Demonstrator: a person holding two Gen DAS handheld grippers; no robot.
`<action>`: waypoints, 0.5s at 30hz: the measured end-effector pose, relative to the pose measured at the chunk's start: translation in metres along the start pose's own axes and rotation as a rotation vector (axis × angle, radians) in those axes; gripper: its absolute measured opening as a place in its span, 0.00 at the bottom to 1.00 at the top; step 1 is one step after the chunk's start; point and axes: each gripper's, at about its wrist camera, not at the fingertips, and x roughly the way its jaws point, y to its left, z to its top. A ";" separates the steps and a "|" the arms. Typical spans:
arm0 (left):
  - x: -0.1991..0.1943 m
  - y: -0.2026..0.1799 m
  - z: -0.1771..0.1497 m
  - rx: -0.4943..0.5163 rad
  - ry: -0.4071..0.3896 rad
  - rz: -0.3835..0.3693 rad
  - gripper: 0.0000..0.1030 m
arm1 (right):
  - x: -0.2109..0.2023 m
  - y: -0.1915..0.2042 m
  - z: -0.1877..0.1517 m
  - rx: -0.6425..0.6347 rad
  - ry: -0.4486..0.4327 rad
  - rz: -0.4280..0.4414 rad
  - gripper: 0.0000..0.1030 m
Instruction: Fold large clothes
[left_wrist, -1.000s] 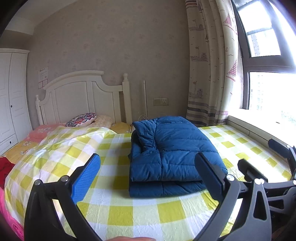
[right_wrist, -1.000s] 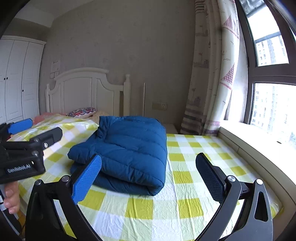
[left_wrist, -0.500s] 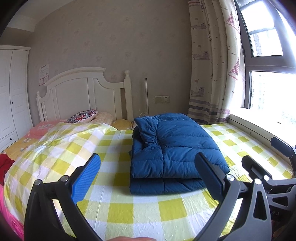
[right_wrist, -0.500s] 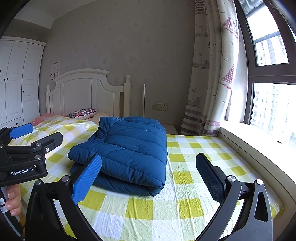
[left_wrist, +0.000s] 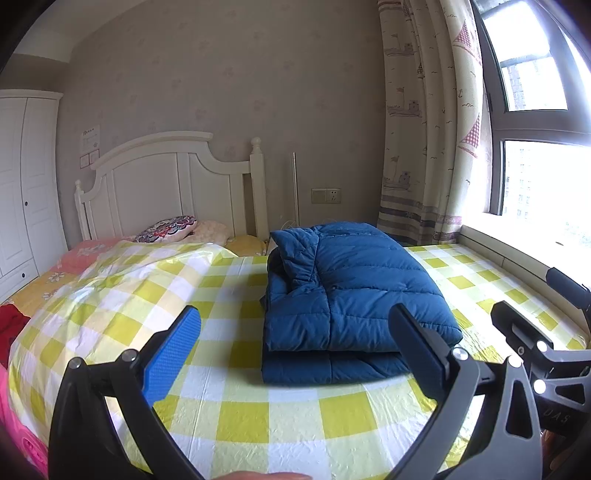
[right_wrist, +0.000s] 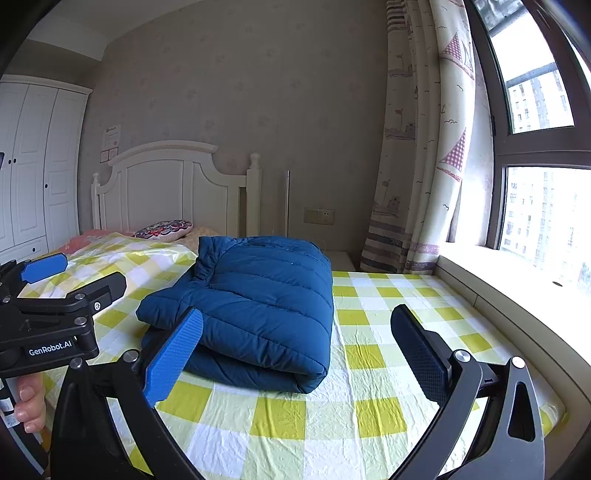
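A blue puffer jacket (left_wrist: 351, 295) lies folded into a thick rectangle on the yellow-checked bed sheet (left_wrist: 236, 398); in the right wrist view the jacket (right_wrist: 258, 302) sits left of centre. My left gripper (left_wrist: 295, 332) hangs open in front of the fold's near edge, apart from it, holding nothing. Equally open and empty, my right gripper (right_wrist: 295, 332) hovers over the sheet (right_wrist: 369, 369) just right of the jacket. The left gripper (right_wrist: 70, 277) also appears at the left edge of the right wrist view, held by a hand (right_wrist: 29, 402).
A white headboard (left_wrist: 166, 184) and pillows (left_wrist: 166, 229) stand at the back. A rumpled checked cover (left_wrist: 122, 280) rises on the left. The window sill (right_wrist: 517, 277) and curtain (right_wrist: 424, 147) border the bed on the right. A white wardrobe (right_wrist: 33, 166) stands far left.
Both grippers have drawn back and lowered slightly, so the folded jacket sits a bit higher in view. The jacket itself has not moved, and both grippers stay open.
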 end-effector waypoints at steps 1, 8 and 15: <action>0.000 0.000 -0.001 0.001 0.001 0.000 0.98 | 0.000 0.000 0.000 0.001 -0.001 0.000 0.95; -0.001 0.000 -0.002 0.001 0.006 0.002 0.98 | -0.001 0.000 0.000 -0.002 -0.006 -0.003 0.95; -0.002 0.001 -0.002 0.001 0.003 0.005 0.98 | -0.001 0.000 0.000 -0.003 -0.007 -0.003 0.95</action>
